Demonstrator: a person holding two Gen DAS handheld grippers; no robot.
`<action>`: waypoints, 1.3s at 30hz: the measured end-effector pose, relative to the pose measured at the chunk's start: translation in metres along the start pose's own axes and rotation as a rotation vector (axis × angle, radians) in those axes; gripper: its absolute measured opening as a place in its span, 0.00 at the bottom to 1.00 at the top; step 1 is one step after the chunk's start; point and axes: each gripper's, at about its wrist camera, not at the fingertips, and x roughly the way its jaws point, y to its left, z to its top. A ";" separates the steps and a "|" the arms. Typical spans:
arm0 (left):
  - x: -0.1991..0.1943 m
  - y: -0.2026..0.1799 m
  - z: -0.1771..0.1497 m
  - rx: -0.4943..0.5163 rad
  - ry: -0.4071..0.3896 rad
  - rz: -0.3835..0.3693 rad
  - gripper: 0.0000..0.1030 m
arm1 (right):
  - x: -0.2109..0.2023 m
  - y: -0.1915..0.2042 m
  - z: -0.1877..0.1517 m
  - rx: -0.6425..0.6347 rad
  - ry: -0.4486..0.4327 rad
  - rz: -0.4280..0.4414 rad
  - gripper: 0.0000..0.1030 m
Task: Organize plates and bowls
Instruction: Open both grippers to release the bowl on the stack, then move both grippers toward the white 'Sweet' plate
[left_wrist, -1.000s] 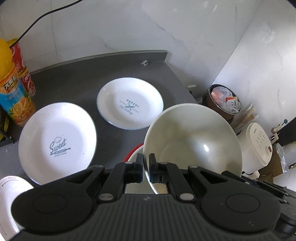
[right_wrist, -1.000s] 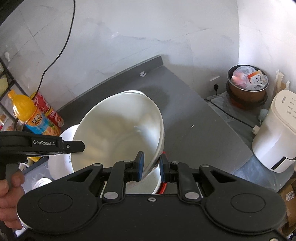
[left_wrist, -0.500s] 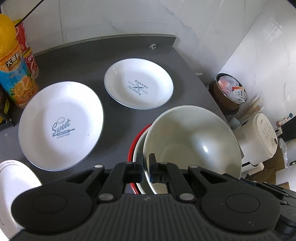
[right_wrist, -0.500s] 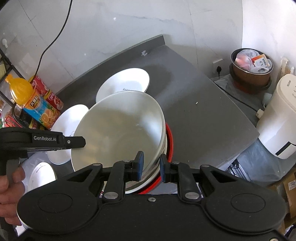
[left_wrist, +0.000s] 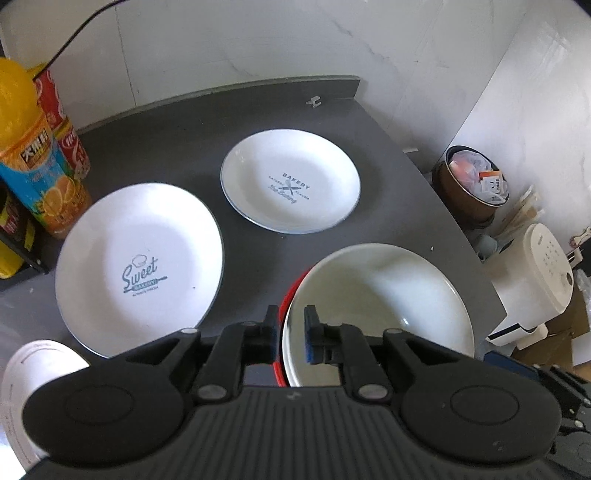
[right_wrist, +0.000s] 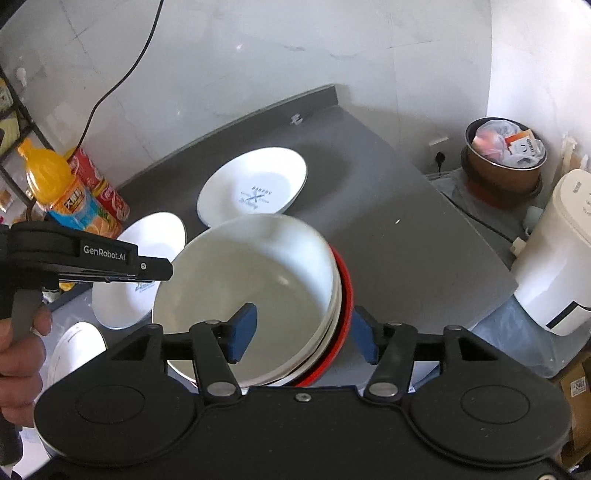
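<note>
A large white bowl (left_wrist: 380, 295) (right_wrist: 251, 280) sits nested in a stack on a red bowl (left_wrist: 291, 295) (right_wrist: 345, 288) at the counter's near right. My left gripper (left_wrist: 290, 334) stands slightly open, and the stack's left rim passes loosely between its fingers. My right gripper (right_wrist: 303, 334) is wide open, its blue pads straddling the stack's near right rim without touching. Two white plates lie flat to the left and behind, the "Sweet" plate (left_wrist: 140, 266) (right_wrist: 155, 236) and the "Bakery" plate (left_wrist: 290, 186) (right_wrist: 255, 184).
A small white plate (left_wrist: 33, 373) lies at the near left. An orange juice bottle (left_wrist: 33, 155) and red cans (left_wrist: 62, 122) stand at the back left. Past the counter's right edge (left_wrist: 461, 229) are a full bin (left_wrist: 472, 184) and a white appliance (left_wrist: 532, 280). A hand (right_wrist: 18, 350) holds the left gripper.
The white bowl came down from a tilted, held pose and settled into the stack on the red bowl. The right gripper opened wide; the left gripper's fingers parted a little.
</note>
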 end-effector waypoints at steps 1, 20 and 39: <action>-0.002 -0.002 0.000 0.008 -0.007 0.010 0.17 | -0.002 -0.003 0.000 0.009 -0.007 -0.003 0.59; -0.079 -0.016 -0.029 0.029 -0.149 0.068 0.75 | -0.056 -0.025 -0.022 0.073 -0.173 -0.011 1.00; -0.154 0.042 -0.049 -0.117 -0.284 0.167 0.87 | -0.072 0.012 -0.020 0.026 -0.203 0.107 1.00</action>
